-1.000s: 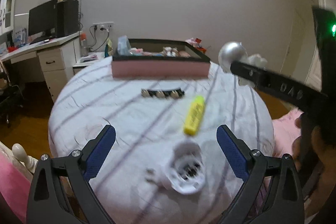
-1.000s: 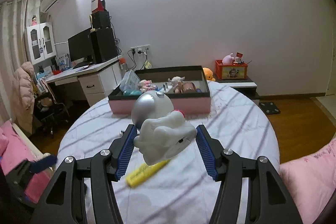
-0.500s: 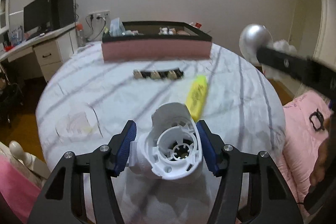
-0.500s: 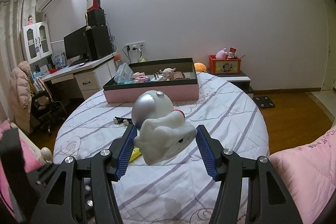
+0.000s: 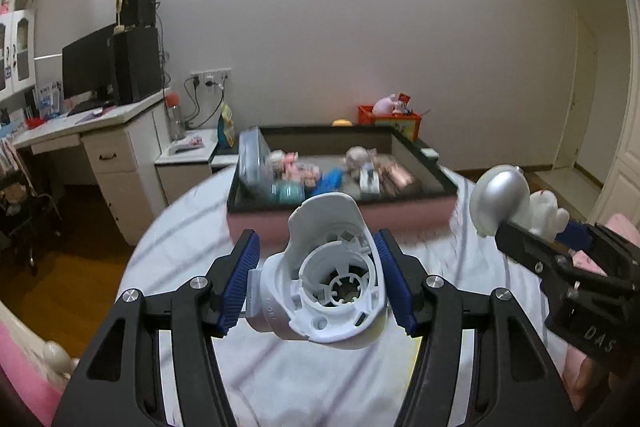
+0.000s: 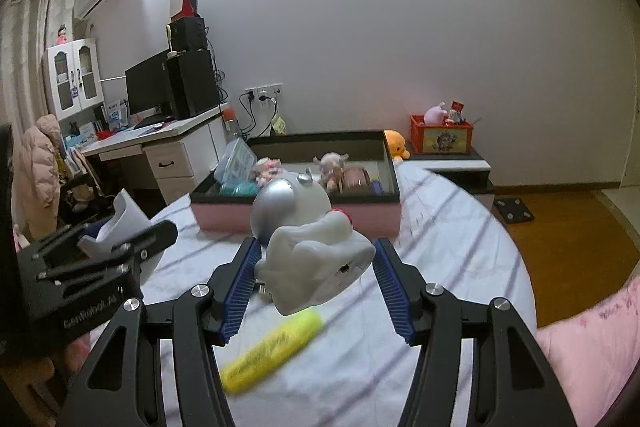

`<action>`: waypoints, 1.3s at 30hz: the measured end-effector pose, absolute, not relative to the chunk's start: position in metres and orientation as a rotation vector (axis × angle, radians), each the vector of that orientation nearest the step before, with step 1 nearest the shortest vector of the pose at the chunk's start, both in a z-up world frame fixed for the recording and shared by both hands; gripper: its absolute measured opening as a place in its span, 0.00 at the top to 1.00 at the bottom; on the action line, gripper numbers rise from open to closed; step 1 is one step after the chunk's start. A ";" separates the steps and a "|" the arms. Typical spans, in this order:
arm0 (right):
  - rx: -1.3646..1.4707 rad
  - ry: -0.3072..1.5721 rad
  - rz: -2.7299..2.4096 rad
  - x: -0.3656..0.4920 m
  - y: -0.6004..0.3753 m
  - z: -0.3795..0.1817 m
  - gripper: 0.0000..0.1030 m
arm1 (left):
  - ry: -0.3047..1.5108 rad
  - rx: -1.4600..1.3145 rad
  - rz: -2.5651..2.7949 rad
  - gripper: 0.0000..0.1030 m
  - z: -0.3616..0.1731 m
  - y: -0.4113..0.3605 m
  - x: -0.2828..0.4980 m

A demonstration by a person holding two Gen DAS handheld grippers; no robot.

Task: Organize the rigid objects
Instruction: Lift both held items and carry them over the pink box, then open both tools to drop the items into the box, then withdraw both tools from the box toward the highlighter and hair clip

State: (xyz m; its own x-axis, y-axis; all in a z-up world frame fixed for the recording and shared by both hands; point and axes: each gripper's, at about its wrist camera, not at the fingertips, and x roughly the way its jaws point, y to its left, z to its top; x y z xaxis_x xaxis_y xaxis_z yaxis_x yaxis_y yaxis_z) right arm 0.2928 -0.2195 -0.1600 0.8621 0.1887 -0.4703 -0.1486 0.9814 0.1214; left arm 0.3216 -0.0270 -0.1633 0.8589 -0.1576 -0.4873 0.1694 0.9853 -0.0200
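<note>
My left gripper (image 5: 316, 285) is shut on a white plastic shell (image 5: 326, 281) with a round hollow inside, held above the striped bed. My right gripper (image 6: 316, 281) is shut on a white figurine with a silver dome (image 6: 310, 233). In the left wrist view that figurine (image 5: 502, 197) shows at the right in the right gripper (image 5: 560, 247). In the right wrist view the shell (image 6: 122, 219) and the left gripper (image 6: 112, 243) show at the left. A pink box with a black rim (image 5: 408, 223) (image 6: 368, 217) lies ahead, holding several small toys. A yellow highlighter (image 6: 272, 349) lies on the bed below the figurine.
The round bed with a white striped cover (image 6: 440, 267) carries the box. A white desk (image 5: 108, 143) with a monitor and speakers stands at the left. A red crate of toys (image 6: 442, 139) sits on a low cabinet behind. A pink quilt (image 6: 592, 343) lies at the right.
My left gripper closed on the white shell and lifted it off the bed toward the box. My right gripper moved a little with the figurine, and the highlighter now shows under it.
</note>
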 end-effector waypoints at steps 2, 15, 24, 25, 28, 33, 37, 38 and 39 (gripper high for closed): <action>0.069 0.499 0.179 0.309 -0.219 -0.154 0.42 | 0.519 0.042 -0.170 0.41 -0.156 -0.029 0.344; -0.003 0.619 0.148 0.460 -0.217 -0.162 0.42 | 0.712 0.112 -0.210 0.41 -0.177 -0.059 0.516; -0.002 0.700 0.162 0.496 -0.214 -0.197 0.41 | 0.759 0.091 -0.181 0.26 -0.196 -0.059 0.546; 0.004 0.696 0.164 0.494 -0.214 -0.195 0.40 | 0.737 0.082 -0.176 0.15 -0.191 -0.057 0.541; 0.012 0.655 0.142 0.484 -0.216 -0.182 0.16 | 0.678 0.091 -0.154 0.10 -0.177 -0.052 0.523; 0.039 0.579 0.142 0.449 -0.222 -0.148 0.16 | 0.523 0.079 -0.100 0.00 -0.136 -0.037 0.463; 0.052 0.473 0.157 0.395 -0.219 -0.114 0.15 | 0.408 0.060 -0.081 0.00 -0.104 -0.026 0.404; 0.049 0.453 0.158 0.382 -0.217 -0.107 0.15 | 0.386 0.053 -0.080 0.00 -0.097 -0.024 0.391; 0.047 0.430 0.162 0.369 -0.215 -0.100 0.14 | 0.356 0.047 -0.077 0.00 -0.089 -0.022 0.371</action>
